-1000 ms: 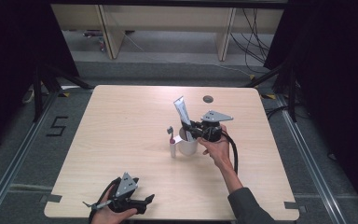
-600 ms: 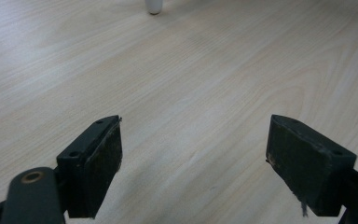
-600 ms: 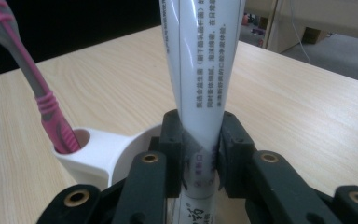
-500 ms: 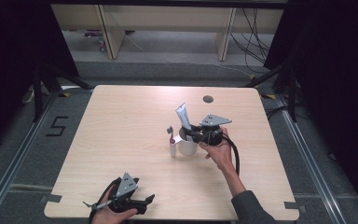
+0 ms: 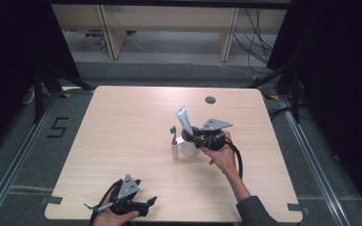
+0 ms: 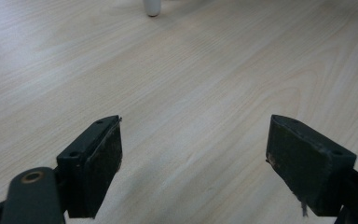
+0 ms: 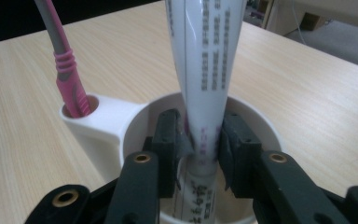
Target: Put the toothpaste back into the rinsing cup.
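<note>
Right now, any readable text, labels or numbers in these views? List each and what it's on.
"5": dark numeral on the floor left of the table.
Toothpaste tube in the white cup: columns of small print, too blurred to read.
Nothing legible on the pink toothbrush or on either gripper.

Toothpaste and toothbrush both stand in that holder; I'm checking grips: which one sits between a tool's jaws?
The white toothpaste tube, in the cup; the pink toothbrush stands apart.

White toothpaste tube [image 7: 204, 84] stands cap-down, seemingly, inside the white cup [image 7: 135, 116].
</note>
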`<state>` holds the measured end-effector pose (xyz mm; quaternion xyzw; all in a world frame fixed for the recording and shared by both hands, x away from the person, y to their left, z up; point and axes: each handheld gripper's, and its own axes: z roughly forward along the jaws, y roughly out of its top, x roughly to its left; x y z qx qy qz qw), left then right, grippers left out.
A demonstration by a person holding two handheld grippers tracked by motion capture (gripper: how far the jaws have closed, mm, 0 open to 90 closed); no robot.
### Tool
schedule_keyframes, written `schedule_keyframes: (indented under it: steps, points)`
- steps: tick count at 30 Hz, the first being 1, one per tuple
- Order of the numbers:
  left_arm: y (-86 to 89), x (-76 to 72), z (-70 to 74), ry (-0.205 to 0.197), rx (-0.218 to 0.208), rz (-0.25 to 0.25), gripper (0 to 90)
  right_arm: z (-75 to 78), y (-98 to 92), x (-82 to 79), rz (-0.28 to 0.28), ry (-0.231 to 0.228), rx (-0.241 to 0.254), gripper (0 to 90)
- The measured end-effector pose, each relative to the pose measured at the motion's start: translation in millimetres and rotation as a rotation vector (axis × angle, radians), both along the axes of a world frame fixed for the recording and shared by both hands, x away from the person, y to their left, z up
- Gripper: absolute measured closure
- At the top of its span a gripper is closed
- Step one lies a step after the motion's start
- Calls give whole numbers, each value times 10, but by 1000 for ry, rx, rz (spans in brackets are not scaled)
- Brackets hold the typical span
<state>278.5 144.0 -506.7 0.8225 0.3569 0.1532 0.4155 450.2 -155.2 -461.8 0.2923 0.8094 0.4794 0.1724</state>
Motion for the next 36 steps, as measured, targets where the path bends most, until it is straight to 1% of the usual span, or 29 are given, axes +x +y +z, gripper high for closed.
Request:
schedule_keyframes:
  steps: [1, 2, 3, 5, 6, 7, 8, 9, 10, 11, 12, 13, 14, 15, 16, 18, 19, 20, 21, 22, 24, 25, 26, 29, 31, 32, 33, 34, 36]
  points:
    - [0, 0, 0, 0, 0, 0, 181, 1, 5, -26, -11, 30, 6, 692]
    - [0, -1, 0, 0, -1, -1, 181, -5, -8, -8, -4, -4, -2, 675]
    - [0, 0, -1, 0, -1, -1, 181, -5, -19, -16, -13, 4, 11, 657]
    - [1, 4, -5, -2, 2, 4, 181, 6, -53, -17, -8, -15, 23, 654]
    - [1, 4, -5, -2, 2, 4, 180, 6, -53, -17, -8, -15, 23, 654]
    - [-1, 2, -4, 1, -2, 0, 181, 28, -68, -54, -21, 9, 67, 633]
    - [-1, 2, -4, 1, -2, 0, 181, 28, -68, -54, -21, 9, 67, 633]
    - [-2, 3, -5, -3, 3, 5, 181, 67, -113, -49, -9, -16, 72, 623]
    - [-2, 3, -5, -3, 3, 5, 180, 82, -110, -87, -26, 28, 96, 622]
    - [1, 6, -4, -5, 13, 3, 181, 86, -125, -65, -14, -2, 95, 618]
    - [2, 6, -3, -5, 14, 2, 181, 98, -139, -71, -15, 7, 93, 616]
    - [-4, 1, -4, -2, 1, 5, 181, 101, -153, -69, -19, -6, 94, 613]
    - [-3, 2, -4, -2, 1, 4, 181, 106, -172, -59, -13, -28, 88, 609]
    - [-3, 2, -5, -2, 1, 5, 181, 114, -181, -76, -23, 1, 98, 606]
    - [-3, 1, -5, -1, 0, 3, 181, 113, -189, -72, -20, -2, 110, 602]
    - [-4, 2, -6, -2, 3, 4, 181, 126, -203, -101, -41, 21, 126, 599]
    - [-8, 0, -6, -1, -3, 5, 181, 130, -222, -81, -21, -2, 126, 599]
    - [-7, -1, -5, 0, -2, 1, 181, 138, -235, -88, -24, -3, 135, 598]
    - [-7, -1, -5, 0, -2, 2, 181, 152, -253, -97, -32, -4, 126, 598]
    - [-7, -1, -5, 0, -2, 2, 181, 160, -267, -96, -28, -9, 133, 598]
    - [-5, 3, -6, -2, 2, 4, 181, 176, -288, -113, -41, 3, 138, 597]
    - [-7, 1, -6, -1, -2, 3, 181, 190, -322, -109, -36, -17, 133, 593]
    - [-8, 1, -6, 0, -2, 3, 181, 191, -328, -108, -35, -21, 141, 591]
    - [-4, 5, -6, -3, 3, 5, 181, 210, -359, -130, -42, -7, 146, 586]
    - [-2, 6, -6, -3, 4, 5, 181, 221, -374, -138, -52, -13, 133, 580]
    - [-2, 4, -5, 0, -1, 3, 181, 225, -380, -142, -58, -22, 139, 566]
    - [-1, 4, -4, 0, 0, 2, 181, 226, -375, -148, -52, -6, 145, 561]
    - [0, 4, -3, 0, 0, 2, 181, 223, -375, -136, -38, -18, 144, 551]
    - [2, 3, -1, 1, 2, 4, 181, 229, -376, -142, -39, -10, 138, 505]
